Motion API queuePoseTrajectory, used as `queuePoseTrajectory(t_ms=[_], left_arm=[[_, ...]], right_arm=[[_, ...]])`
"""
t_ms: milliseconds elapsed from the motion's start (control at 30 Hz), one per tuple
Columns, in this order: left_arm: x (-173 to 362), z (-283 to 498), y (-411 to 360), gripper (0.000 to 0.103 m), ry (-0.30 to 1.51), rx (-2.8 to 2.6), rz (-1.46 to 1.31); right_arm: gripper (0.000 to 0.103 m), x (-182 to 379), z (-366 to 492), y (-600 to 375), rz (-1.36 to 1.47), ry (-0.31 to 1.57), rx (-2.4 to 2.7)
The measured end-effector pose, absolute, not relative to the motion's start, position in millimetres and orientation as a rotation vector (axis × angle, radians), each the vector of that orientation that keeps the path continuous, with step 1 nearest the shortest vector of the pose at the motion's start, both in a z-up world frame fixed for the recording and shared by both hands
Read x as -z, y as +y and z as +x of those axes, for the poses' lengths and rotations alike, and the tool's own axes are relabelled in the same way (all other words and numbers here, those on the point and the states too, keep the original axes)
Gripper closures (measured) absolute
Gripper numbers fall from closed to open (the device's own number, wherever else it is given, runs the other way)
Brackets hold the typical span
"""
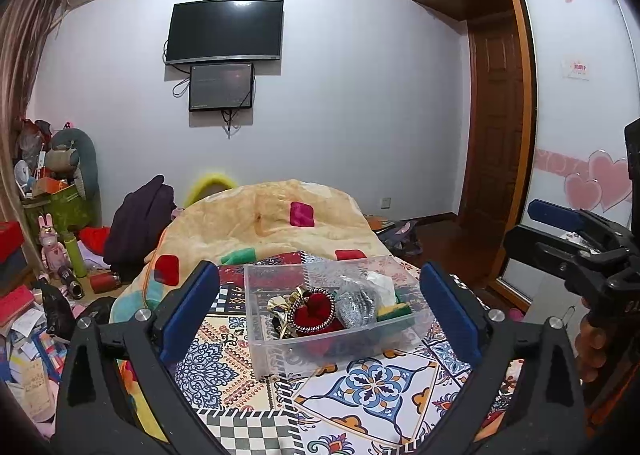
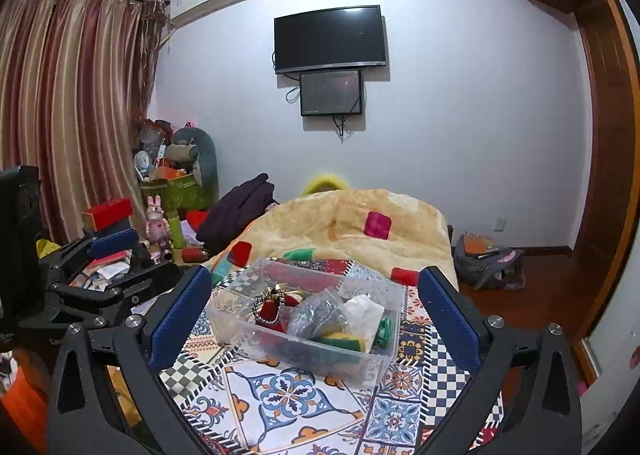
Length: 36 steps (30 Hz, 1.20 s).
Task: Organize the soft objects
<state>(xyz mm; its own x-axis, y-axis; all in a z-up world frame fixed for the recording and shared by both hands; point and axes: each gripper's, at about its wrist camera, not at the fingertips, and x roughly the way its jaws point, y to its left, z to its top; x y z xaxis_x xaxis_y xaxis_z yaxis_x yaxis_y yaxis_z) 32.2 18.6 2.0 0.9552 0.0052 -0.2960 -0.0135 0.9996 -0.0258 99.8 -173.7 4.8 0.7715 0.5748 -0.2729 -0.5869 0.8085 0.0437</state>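
Note:
A clear plastic bin (image 1: 256,335) (image 2: 224,319) sits on the patterned bed cover. It holds a red velvet piece with a beaded rim (image 1: 314,309) (image 2: 270,305), a grey metallic scourer in a bag (image 1: 356,305) (image 2: 320,313), a white tissue (image 1: 380,283) (image 2: 364,311) and a yellow-green sponge (image 1: 394,311) (image 2: 346,339). My left gripper (image 1: 320,307) is open and empty, its blue pads either side of the bin. My right gripper (image 2: 316,307) is open and empty, also framing the bin. The right gripper shows in the left wrist view (image 1: 560,231).
A folded peach quilt (image 1: 264,223) (image 2: 352,227) lies behind the bin. Dark clothes (image 1: 140,223) and a cluttered pile (image 1: 48,255) fill the left. A backpack (image 2: 488,263) lies on the floor at right, by the wooden wardrobe (image 1: 520,115).

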Motion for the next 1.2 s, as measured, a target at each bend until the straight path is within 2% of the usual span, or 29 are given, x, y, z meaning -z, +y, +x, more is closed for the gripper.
queuePoseTrajectory(t_ms=[1200], left_arm=[[-0.7,32.3,13.0,0.0,0.298,-0.017,-0.015]], right_arm=[[0.0,-4.1,96.4,-175.4,-0.042,0.285,-0.635]])
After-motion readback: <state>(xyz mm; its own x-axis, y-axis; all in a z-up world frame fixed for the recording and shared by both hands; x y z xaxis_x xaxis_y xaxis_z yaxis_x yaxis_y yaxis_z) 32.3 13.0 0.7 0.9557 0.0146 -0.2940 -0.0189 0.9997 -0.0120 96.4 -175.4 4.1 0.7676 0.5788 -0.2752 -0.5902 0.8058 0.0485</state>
